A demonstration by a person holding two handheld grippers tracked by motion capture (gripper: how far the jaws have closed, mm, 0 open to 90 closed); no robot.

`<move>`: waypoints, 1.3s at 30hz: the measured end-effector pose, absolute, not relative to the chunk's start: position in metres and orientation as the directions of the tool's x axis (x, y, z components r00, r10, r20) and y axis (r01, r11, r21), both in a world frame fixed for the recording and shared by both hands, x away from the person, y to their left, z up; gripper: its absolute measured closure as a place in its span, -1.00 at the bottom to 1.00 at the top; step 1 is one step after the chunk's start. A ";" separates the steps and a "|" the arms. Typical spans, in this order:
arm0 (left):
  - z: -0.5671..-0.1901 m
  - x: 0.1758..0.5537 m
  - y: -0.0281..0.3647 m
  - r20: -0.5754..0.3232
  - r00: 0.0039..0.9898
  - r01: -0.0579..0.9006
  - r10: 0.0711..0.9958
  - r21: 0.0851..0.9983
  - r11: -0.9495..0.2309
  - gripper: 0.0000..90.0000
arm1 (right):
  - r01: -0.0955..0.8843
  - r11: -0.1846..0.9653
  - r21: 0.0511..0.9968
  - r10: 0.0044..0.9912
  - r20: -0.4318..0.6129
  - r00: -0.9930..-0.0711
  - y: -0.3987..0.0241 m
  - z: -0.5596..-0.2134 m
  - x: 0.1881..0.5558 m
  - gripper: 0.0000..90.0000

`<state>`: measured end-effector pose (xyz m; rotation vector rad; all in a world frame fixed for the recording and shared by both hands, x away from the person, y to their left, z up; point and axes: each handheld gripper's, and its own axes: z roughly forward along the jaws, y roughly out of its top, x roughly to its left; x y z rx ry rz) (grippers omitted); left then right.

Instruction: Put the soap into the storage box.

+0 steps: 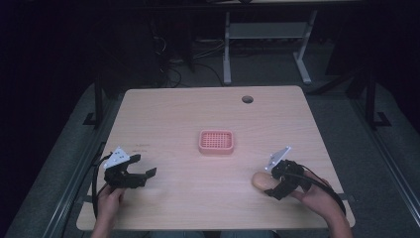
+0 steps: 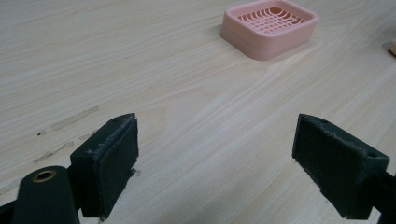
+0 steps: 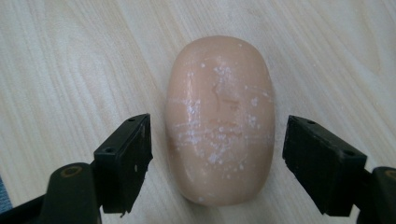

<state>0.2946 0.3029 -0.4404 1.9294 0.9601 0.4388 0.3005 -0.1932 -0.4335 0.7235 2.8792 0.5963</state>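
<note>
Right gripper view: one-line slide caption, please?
Open right claw straddles a peach soap bar lying on the wooden table, pads not touching.

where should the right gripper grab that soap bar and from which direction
Grip the soap bar across its narrow width, on the two long flanks near the middle, coming down from above. It lies flat on the table, rounded and smooth, so the ends would likely slip. The right gripper already straddles it, jaws open, pads not touching.
</note>
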 end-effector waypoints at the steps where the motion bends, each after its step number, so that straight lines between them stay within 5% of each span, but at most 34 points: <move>1: -0.440 0.295 0.303 -0.072 0.634 0.445 0.770 0.848 -0.287 -0.68 | 0.427 0.813 0.396 0.472 -0.018 -0.881 -0.192 -0.434 0.302 -0.48; 39: -0.439 0.294 0.305 -0.073 0.635 0.444 0.769 0.849 -0.286 -0.68 | 0.423 0.851 0.312 0.444 0.006 -0.896 -0.175 -0.446 0.317 -0.30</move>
